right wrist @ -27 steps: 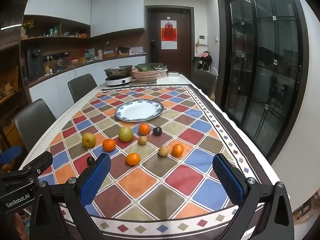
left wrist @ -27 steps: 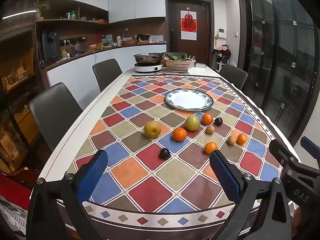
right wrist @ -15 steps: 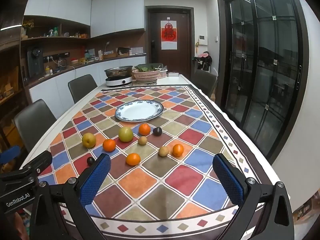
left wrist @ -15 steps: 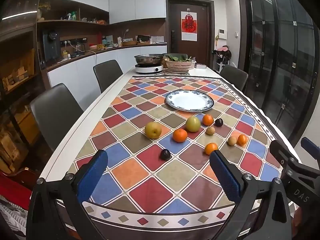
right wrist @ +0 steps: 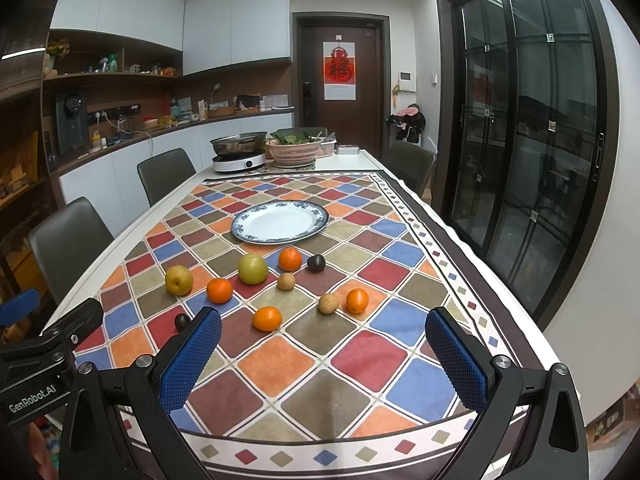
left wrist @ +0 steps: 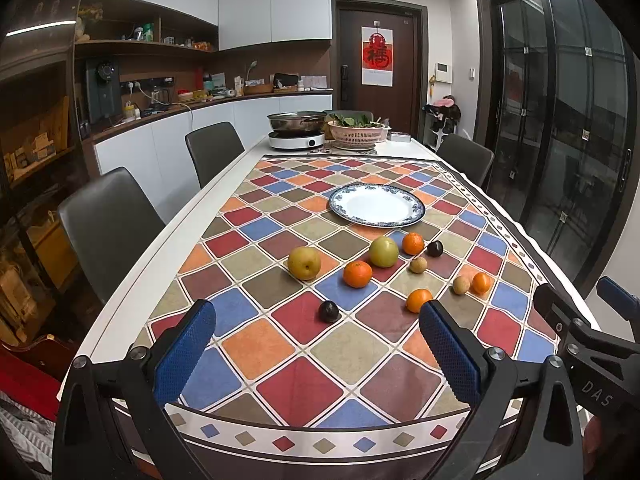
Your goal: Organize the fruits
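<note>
Both grippers hang above the near end of the table (left wrist: 132, 300), jaws spread as wide as they go and holding nothing: the left gripper (left wrist: 316, 354) and the right gripper (right wrist: 322, 360). The fruits lie loose on the checked cloth (right wrist: 360, 364): 4 oranges (right wrist: 267, 318), 2 yellow-green pears (right wrist: 253, 269), 2 dark plums (right wrist: 315, 263) and 2 small brown fruits (right wrist: 328, 303). Beyond them sits the empty plate (right wrist: 316, 224)
</note>
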{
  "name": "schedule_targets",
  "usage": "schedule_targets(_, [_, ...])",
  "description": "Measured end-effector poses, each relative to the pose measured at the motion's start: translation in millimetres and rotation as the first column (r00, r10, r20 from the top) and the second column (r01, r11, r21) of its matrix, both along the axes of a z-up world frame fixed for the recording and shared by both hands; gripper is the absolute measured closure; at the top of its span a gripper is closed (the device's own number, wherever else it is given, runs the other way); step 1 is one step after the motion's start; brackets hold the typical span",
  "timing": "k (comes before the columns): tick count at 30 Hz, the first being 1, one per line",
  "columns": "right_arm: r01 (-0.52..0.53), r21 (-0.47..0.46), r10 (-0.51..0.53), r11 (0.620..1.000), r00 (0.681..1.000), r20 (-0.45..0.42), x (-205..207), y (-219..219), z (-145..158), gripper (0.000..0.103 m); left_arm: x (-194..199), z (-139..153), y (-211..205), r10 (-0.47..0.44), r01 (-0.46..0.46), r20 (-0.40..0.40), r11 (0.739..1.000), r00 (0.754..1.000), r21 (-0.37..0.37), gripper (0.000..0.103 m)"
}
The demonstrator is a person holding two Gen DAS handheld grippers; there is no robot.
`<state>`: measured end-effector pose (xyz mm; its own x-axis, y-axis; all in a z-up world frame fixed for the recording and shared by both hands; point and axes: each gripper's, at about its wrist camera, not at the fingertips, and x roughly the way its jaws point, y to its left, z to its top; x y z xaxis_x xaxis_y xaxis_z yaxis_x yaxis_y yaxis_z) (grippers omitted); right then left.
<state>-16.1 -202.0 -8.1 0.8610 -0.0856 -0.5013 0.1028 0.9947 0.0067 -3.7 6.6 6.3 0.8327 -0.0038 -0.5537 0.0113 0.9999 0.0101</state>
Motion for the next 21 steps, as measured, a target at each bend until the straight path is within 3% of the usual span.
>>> schedule_targets(21, [0.001, -0.002, -0.001, 1.000, 1.000, -0.001, 0.8, 0.2, -0.1, 0.000, -2.9, 3.4, -5.1, 0.000, 0.000, 0.006, 1.000, 1.000, -0.003, 0.000])
